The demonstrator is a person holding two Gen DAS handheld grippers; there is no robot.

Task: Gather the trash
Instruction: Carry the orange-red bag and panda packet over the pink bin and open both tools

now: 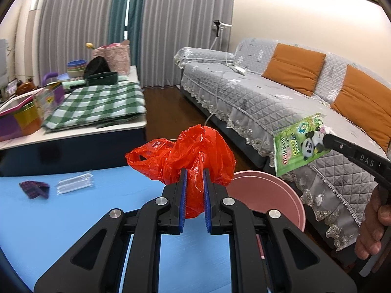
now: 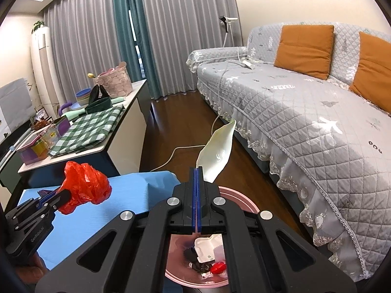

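Observation:
In the left wrist view my left gripper is shut on a crumpled red plastic bag, held above the blue table beside the pink bin. My right gripper comes in from the right, shut on a green panda snack wrapper. In the right wrist view the right gripper pinches the wrapper, silvery side showing, over the pink bin, which holds paper and scraps. The left gripper with the red bag is at the left.
A plaid scrap and a clear plastic wrapper lie on the blue table. A grey-covered sofa runs along the right. A side table with a green checked cloth and dishes stands behind. A white cable crosses the wooden floor.

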